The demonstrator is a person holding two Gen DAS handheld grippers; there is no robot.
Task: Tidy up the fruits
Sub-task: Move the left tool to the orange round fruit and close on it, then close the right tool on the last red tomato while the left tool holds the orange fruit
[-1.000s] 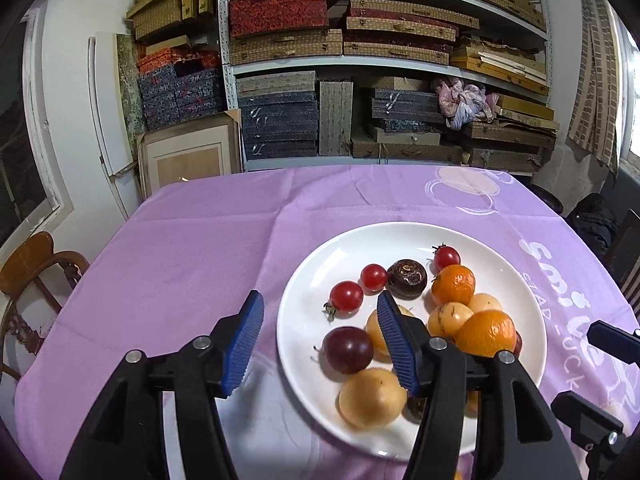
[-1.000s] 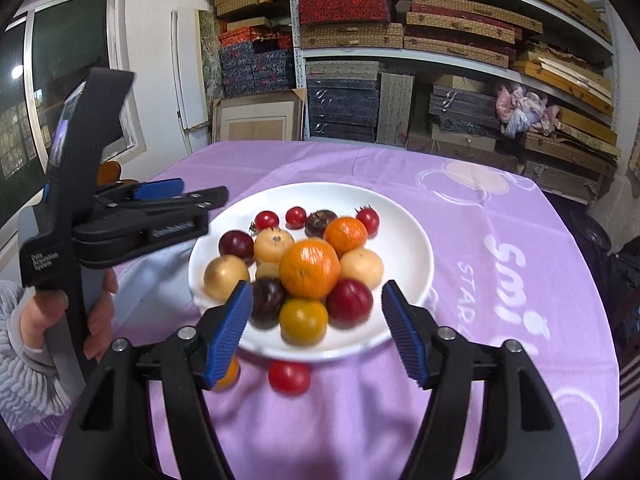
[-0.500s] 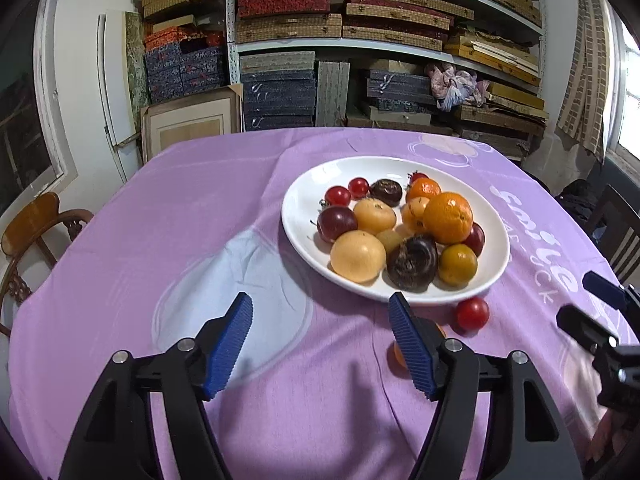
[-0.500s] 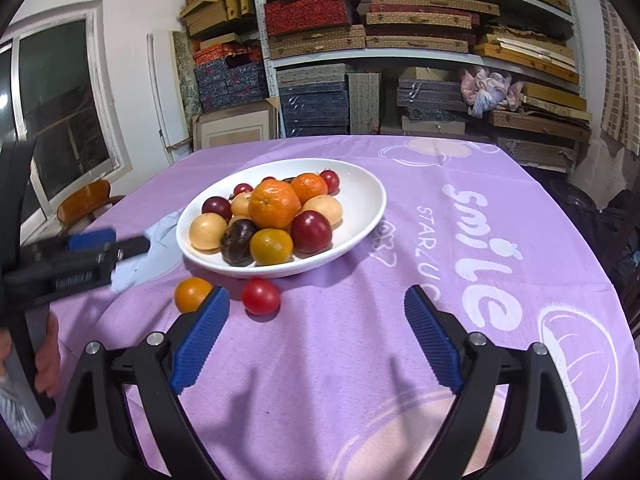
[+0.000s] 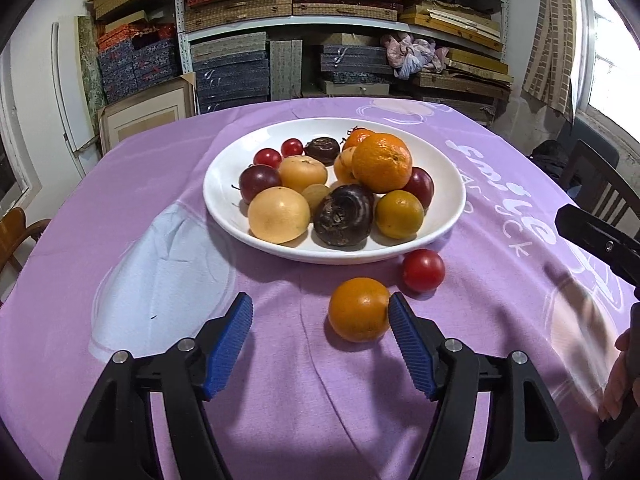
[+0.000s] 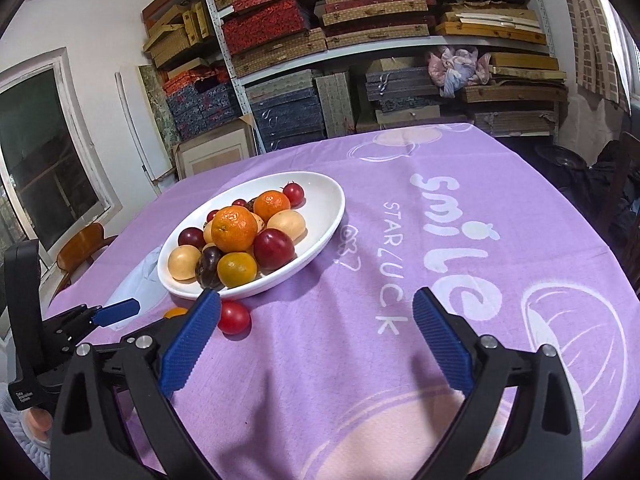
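A white plate (image 5: pixel 448 168) holds several fruits: oranges, plums, cherry tomatoes, yellow and dark round fruits. A small orange (image 5: pixel 359 309) and a red tomato (image 5: pixel 423 270) lie loose on the purple cloth in front of the plate. My left gripper (image 5: pixel 320 316) is open; the small orange sits between its fingers, close to the right pad (image 5: pixel 408 340). My right gripper (image 6: pixel 316 316) is open and empty over the cloth, right of the plate (image 6: pixel 332 204). The tomato (image 6: pixel 234 317) lies by its left finger; the small orange (image 6: pixel 175 313) is mostly hidden.
The round table carries a purple cloth (image 6: pixel 460 240) with white print. Shelves of boxes (image 5: pixel 320 20) stand behind it. A wooden chair (image 5: pixel 16 236) is at the left, a dark chair (image 5: pixel 600 184) at the right. The left gripper shows in the right wrist view (image 6: pixel 116 308).
Both grippers pulled back from above the plate and dropped low over the cloth. The left one now frames the small loose orange; the right one shifted to the right.
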